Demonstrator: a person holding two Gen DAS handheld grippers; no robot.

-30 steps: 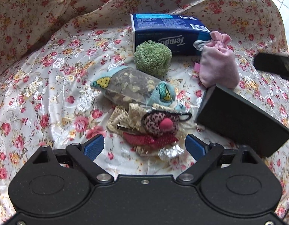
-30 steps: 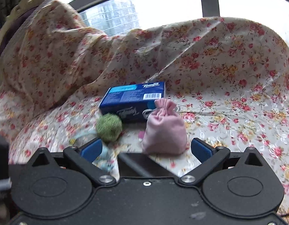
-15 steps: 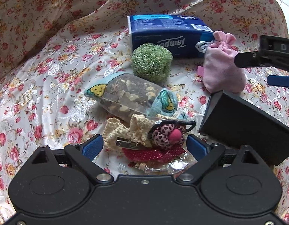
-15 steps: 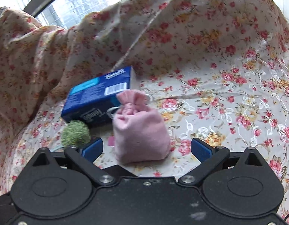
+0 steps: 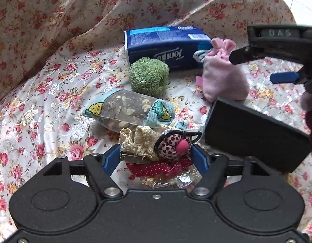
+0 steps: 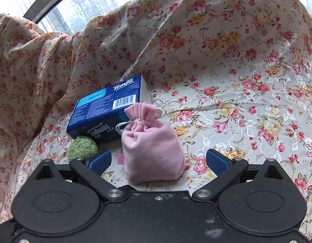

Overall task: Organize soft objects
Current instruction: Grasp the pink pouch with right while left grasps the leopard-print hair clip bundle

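My left gripper point(image 5: 156, 158) is closing, its blue pads touching both sides of a hair-accessory bundle point(image 5: 172, 143): cream lace, a heart-print fabric flower and red dotted ribbon in clear wrap. Behind it lie a clear sachet with blue cartoon ends point(image 5: 127, 109) and a green knitted ball point(image 5: 148, 75). A pink drawstring pouch point(image 6: 153, 147) stands upright between the fingers of my open right gripper point(image 6: 158, 160), which do not touch it. In the left wrist view the pouch point(image 5: 222, 77) shows with the right gripper point(image 5: 261, 68) around it.
A blue Tempo tissue pack point(image 5: 166, 44) lies at the back, also in the right wrist view point(image 6: 101, 111). A black box point(image 5: 253, 133) sits right of the bundle. The floral cloth point(image 6: 247, 101) rises in folds behind and to the left.
The left jaws have come in from wide apart onto the bundle. The right gripper has rolled and dropped closer, so the pouch now stands between its fingers.
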